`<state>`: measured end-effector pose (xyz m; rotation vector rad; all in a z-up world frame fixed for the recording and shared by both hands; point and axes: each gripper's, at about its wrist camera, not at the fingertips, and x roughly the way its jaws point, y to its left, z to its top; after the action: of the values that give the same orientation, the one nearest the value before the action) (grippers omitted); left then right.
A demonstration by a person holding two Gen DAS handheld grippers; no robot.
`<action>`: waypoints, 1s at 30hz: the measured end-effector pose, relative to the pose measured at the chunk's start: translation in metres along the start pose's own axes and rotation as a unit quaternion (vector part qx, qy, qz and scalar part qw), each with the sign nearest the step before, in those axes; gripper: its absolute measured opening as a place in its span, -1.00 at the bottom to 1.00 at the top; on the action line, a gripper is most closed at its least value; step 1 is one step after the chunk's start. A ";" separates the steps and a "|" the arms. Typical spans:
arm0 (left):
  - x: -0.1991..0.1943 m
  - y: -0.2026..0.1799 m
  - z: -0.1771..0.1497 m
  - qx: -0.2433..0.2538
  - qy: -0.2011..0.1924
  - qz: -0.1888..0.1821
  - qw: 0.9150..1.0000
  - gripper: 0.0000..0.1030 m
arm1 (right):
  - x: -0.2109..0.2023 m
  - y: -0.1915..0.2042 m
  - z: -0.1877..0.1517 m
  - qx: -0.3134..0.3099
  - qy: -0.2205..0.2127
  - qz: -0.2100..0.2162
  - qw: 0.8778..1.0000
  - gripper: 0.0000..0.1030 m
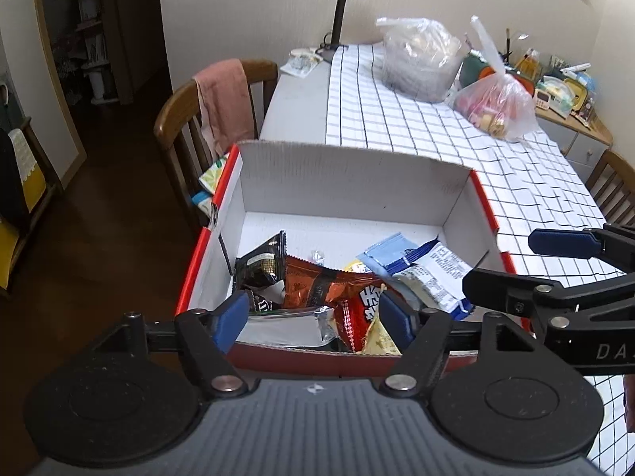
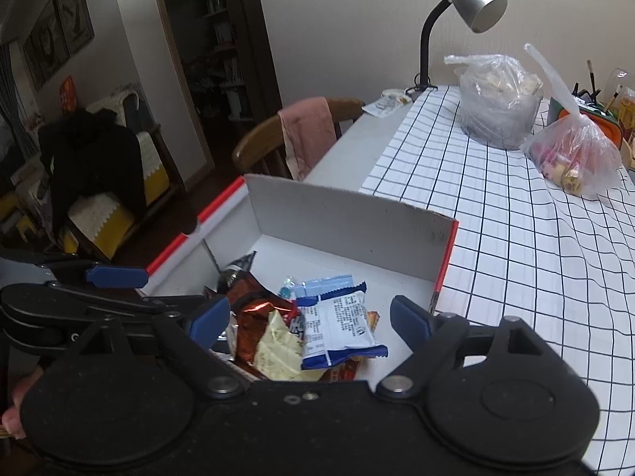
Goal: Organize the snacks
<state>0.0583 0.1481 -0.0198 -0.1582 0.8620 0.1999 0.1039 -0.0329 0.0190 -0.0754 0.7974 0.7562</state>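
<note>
Both claws spread, empty: left claw (image 1: 311, 317), right claw (image 2: 309, 321) over box (image 1: 349, 182) of snacks (image 1: 329, 285).

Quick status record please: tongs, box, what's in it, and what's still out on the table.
left tongs: open, nothing held, over box
right tongs: open, nothing held, over box
box: open, white inside, red outside, at table edge
contents: loose snack packets, including blue-and-white packet, orange-brown packet
still out: two plastic bags on checked cloth

both wrist views close above, angled down, sharing snack box (image 1: 349, 182), lamp (image 2: 472, 4)
</note>
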 end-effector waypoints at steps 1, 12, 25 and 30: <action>-0.004 0.000 0.000 0.001 -0.004 -0.001 1.000 0.44 | -0.004 0.000 -0.001 0.002 -0.005 -0.001 1.000 0.80; -0.045 -0.006 -0.006 -0.002 -0.049 -0.013 0.999 0.62 | -0.050 0.000 -0.013 0.028 -0.056 -0.009 0.998 0.99; -0.075 -0.015 -0.022 -0.011 -0.068 -0.030 0.997 0.96 | -0.080 0.004 -0.033 0.038 -0.074 -0.014 0.996 0.99; -0.080 -0.018 -0.026 -0.011 -0.072 -0.020 0.997 0.96 | -0.085 0.003 -0.039 0.040 -0.074 -0.026 0.996 0.99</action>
<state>-0.0072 0.1161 0.0263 -0.1790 0.7137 0.1799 0.0387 -0.0933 0.0491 0.0302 0.6813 0.6714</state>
